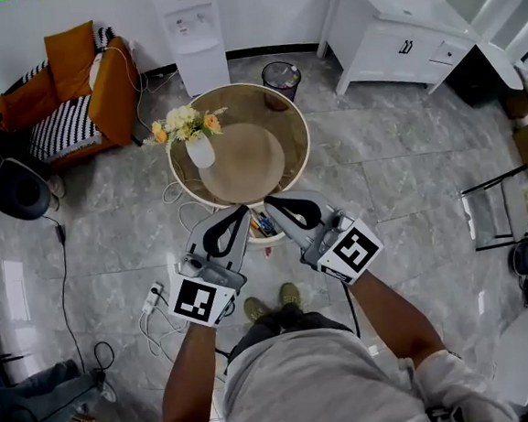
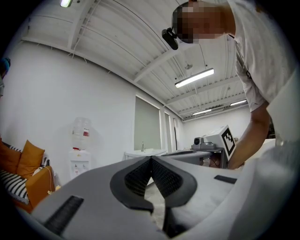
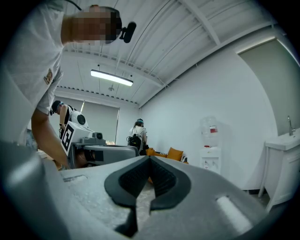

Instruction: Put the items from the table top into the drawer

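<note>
Just short of the round desk (image 1: 299, 124), a person holds the left tongs (image 1: 242, 210) and right tongs (image 1: 269, 203) side by side, each pair pressed together on nothing. Between their tips, an open drawer (image 1: 268, 236) under the desk's near rim holds small colourful items (image 1: 263, 222), too small to identify. A white vase (image 1: 200, 152) of flowers stands on the desk's left side; beyond the desk is a water dispenser (image 1: 195, 32).
</note>
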Tool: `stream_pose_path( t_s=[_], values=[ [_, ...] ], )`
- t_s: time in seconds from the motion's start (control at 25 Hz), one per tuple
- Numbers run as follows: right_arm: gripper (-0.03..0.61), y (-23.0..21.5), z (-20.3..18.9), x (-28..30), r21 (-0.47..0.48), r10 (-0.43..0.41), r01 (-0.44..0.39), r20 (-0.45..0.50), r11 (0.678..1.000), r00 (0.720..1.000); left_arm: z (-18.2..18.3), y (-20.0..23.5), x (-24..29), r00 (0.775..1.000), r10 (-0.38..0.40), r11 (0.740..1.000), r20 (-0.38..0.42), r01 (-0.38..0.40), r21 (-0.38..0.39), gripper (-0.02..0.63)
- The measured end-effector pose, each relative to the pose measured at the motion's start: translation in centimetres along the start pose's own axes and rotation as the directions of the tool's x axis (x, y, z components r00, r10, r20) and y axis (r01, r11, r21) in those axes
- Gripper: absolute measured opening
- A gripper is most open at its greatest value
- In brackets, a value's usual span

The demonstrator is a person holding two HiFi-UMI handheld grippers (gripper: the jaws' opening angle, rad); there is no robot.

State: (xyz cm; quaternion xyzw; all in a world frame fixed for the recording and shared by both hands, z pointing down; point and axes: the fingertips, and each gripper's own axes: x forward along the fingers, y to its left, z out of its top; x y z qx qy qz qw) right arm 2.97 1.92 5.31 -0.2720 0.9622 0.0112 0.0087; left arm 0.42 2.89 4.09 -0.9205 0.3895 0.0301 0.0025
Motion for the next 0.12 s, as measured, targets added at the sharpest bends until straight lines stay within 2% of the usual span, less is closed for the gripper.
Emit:
stream_pose_path(
  t_s=[0.12],
  values=[
    [-0.002, 0.41, 0.25, -0.6, -0.005, -0.002, 0.002, -0.001, 1.0, 1.0, -0.04, -0.68, -0.36, 1.0, -0.007, 1.0, -0.008, 0.007, -0.004, 0.0]
  ],
)
